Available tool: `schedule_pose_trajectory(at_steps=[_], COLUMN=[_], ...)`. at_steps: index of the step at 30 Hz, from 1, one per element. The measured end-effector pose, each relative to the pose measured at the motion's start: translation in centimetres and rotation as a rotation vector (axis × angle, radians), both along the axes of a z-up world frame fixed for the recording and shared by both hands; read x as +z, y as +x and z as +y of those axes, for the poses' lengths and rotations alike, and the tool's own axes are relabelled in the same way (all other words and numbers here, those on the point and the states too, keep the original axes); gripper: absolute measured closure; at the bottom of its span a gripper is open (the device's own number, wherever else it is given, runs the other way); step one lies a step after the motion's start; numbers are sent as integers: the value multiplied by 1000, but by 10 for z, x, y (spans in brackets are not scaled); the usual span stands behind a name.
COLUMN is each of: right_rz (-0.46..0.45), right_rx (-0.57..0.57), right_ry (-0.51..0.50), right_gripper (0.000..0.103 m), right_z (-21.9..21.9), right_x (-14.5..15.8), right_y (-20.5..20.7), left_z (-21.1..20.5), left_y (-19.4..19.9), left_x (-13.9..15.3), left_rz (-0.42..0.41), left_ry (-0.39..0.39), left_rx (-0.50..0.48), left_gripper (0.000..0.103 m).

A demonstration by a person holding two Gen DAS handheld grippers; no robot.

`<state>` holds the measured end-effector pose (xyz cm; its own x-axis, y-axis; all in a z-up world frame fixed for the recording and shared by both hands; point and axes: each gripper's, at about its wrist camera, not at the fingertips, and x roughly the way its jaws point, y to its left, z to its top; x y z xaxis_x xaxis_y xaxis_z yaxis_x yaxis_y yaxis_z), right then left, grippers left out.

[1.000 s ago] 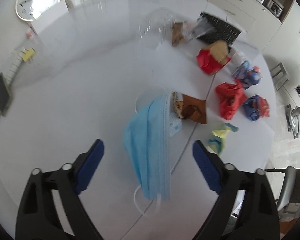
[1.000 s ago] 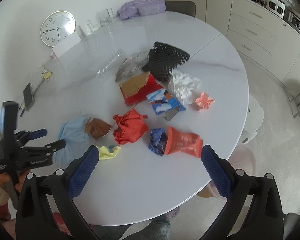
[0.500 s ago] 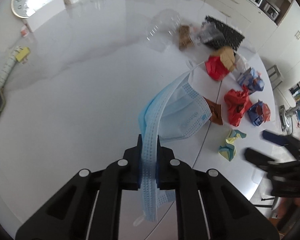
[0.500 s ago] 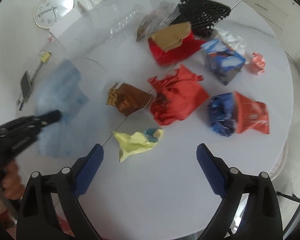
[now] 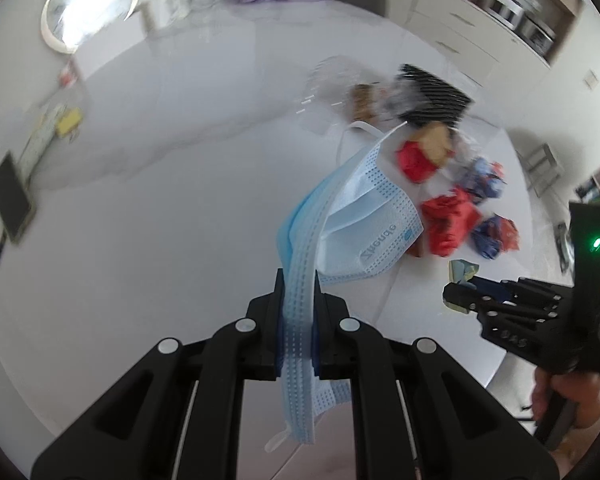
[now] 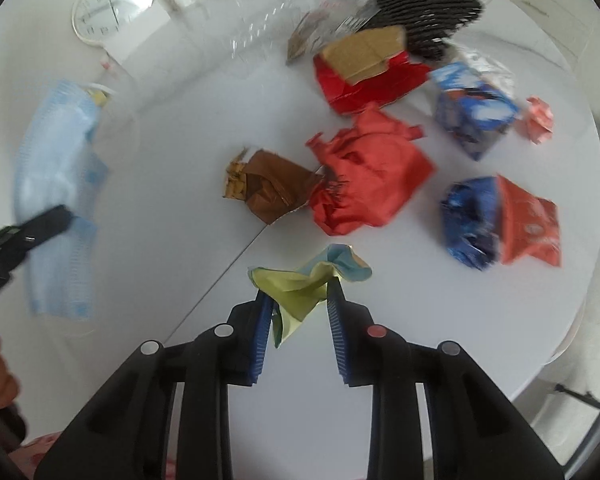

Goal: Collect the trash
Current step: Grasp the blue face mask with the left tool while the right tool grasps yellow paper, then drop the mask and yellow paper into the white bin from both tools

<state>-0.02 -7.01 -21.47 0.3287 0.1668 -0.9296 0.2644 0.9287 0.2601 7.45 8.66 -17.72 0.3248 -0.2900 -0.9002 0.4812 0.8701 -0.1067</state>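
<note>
Blue mask (image 5: 332,220) pinched in left tongs (image 5: 298,300); yellow wrapper (image 6: 300,284) between right tongs (image 6: 298,292).

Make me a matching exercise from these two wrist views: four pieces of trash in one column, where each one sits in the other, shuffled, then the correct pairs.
Things:
1. blue face mask
2. yellow wrapper
3. brown wrapper
4. black mesh

Places:
A. lying beside the red crumpled bag
B. far side of the table
C. clamped in the left gripper
D. between the right gripper fingers

Pairs: 1-C, 2-D, 3-A, 4-B
</note>
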Motion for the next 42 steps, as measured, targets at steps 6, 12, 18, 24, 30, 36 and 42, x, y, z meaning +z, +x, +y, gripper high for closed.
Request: schedule_pose_trajectory(at_steps=[6, 12, 18, 24, 30, 36, 42], right_rz=[-100, -101, -76, -84, -64, -29, 3], right_rx=[-102, -269, -353, -352, -288, -191, -187], right_ry=[29, -104, -171, -162, -85, 15, 19], right_gripper=[75, 75, 75, 75, 74, 62, 7], right_z=[-69, -184, -297, -361, -390, -391, -386], right_x=[54, 85, 90, 81, 55, 16, 2], right_y=[-53, -127, -194, -222, -214, -195, -181], left_z=[-67, -204, -362, -459, -483, -462, -394], left_y=[-32, -82, -131, -153, -144, -124, -94], left_x=[33, 53, 25, -35, -62, -8, 60], left_rz=[-21, 39, 131, 190, 229, 166, 16], left_ry=[-31, -90, -68, 51, 109, 7, -34], left_rx=[-182, -410, -560, -609, -507, -361, -171], left_gripper=[93, 93, 93, 86, 38, 20, 11])
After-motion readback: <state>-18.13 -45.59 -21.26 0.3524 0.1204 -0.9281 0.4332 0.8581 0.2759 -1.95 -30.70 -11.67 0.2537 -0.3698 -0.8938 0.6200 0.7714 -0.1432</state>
